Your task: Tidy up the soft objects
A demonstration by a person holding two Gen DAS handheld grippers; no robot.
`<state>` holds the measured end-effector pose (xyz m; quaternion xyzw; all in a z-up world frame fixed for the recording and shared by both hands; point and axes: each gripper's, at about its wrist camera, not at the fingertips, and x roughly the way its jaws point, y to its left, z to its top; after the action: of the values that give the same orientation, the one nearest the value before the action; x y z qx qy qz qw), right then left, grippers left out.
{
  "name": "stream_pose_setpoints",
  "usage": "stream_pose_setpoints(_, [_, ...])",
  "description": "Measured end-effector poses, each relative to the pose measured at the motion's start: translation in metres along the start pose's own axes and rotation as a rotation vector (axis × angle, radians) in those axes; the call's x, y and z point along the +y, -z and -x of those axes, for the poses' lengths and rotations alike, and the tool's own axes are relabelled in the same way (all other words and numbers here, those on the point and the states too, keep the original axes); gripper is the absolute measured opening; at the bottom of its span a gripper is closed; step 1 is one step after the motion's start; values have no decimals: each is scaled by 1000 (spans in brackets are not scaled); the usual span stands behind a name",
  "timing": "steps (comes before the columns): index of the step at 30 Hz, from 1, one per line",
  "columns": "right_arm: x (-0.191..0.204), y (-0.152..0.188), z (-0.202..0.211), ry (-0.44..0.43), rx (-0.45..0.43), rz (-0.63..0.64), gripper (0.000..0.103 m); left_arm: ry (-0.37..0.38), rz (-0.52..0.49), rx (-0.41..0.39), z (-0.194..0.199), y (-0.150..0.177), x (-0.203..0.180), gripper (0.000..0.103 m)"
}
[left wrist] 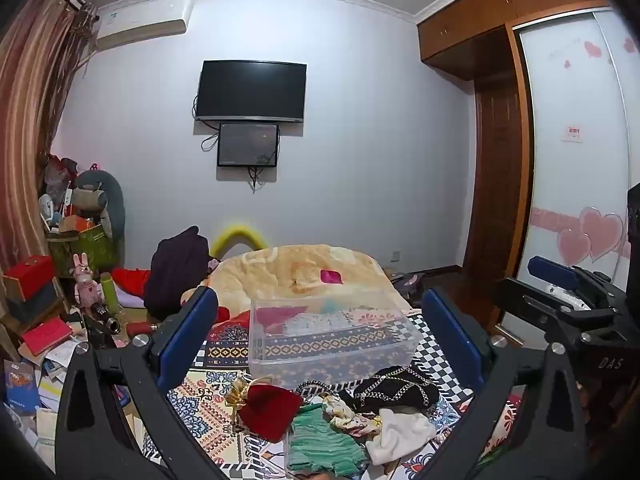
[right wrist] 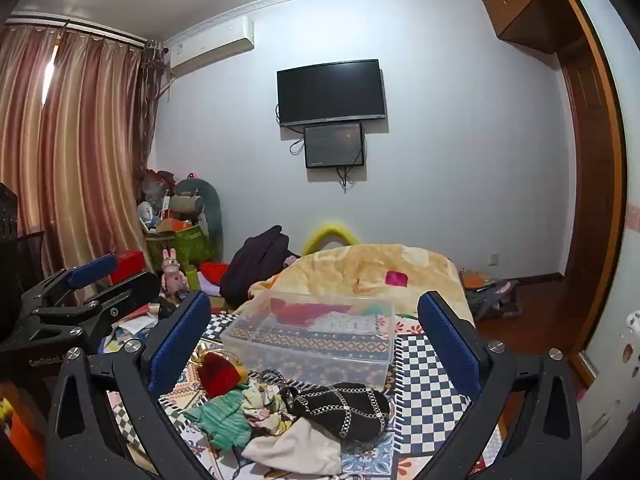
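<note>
Hovering with jaws apart and empty, both grippers (left wrist: 320,328) (right wrist: 314,334) face the pile (right wrist: 296,416) just before the clear bin (right wrist: 312,344); chains on the black pouch (right wrist: 344,404) could snag neighbours.

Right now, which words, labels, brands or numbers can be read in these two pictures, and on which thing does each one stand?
"DAS": white letters on the black frame of the right gripper, seen in the left wrist view.
White lettering on the black frame of the left gripper: partly cut off, unreadable.
Small red-and-white sticker on the white sliding wardrobe door: too small.
Label on the white wall air conditioner: too blurred.
</note>
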<state>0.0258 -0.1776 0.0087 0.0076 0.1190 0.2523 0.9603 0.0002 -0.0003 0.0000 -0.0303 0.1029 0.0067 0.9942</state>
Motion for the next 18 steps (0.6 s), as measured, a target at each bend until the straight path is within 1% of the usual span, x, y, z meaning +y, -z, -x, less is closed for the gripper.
stream_pose_setpoints(2, [0,0,0,1,-5,3,103,-9,-17,0,-1,0,-1,103])
stream_pose_setpoints(4, [0,0,0,-1,2,1,103,7,-33,16,-7,0,-5,103])
stream_pose_setpoints(5, [0,0,0,-1,1,2,103,13,-21,9,-6,-1,-2,103])
stream_pose_setpoints(8, [3,3,1,12,-3,13,103,6,-32,-7,-3,1,-11,103])
stream_pose_setpoints(11, [7,1,3,11,-7,17,103,19,-6,1,-5,2,-3,103])
stream_pose_setpoints(13, [7,0,5,4,-8,12,103,24,-4,-3,0,-1,-2,103])
stream_pose_setpoints(18, [4,1,2,4,-4,8,103,6,-20,-5,0,2,-2,103])
